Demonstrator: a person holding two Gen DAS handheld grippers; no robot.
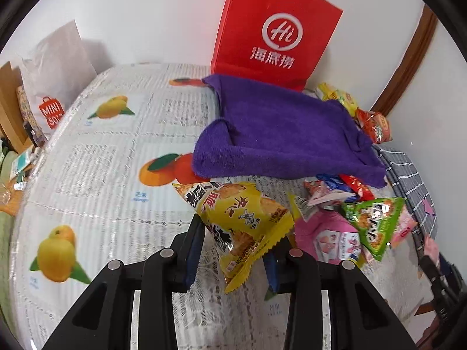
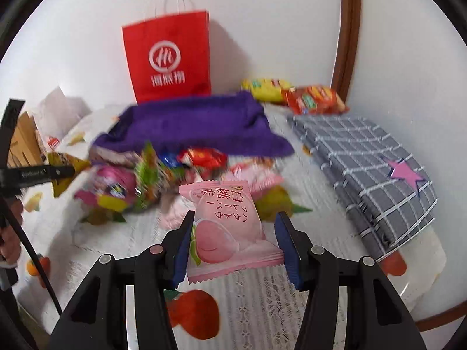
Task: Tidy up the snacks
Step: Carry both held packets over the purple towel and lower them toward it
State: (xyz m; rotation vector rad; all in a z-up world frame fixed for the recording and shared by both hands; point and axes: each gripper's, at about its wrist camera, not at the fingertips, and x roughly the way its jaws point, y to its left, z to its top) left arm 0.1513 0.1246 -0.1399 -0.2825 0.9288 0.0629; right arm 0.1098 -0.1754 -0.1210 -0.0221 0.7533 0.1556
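My left gripper [image 1: 236, 248] is shut on a yellow triangular snack packet [image 1: 236, 218] and holds it above the table, in front of the purple towel [image 1: 286, 140]. My right gripper [image 2: 233, 242] is shut on a pink peach snack packet [image 2: 227, 227] and holds it above the table. A pile of loose snacks lies between the two: a green triangular packet [image 1: 373, 221], pink packets [image 1: 329, 233] and red and blue packets [image 1: 344, 186]. The pile shows blurred in the right wrist view [image 2: 163, 175]. The left gripper with its yellow packet [image 2: 64, 166] shows at the left there.
A red paper bag [image 1: 271, 29] stands against the wall behind the purple towel. A grey checked cloth [image 2: 364, 157] with a pink star lies on the right. Yellow [image 2: 265, 87] and red [image 2: 315, 99] packets lie at the back. A white Miniso bag [image 1: 55, 73] stands far left.
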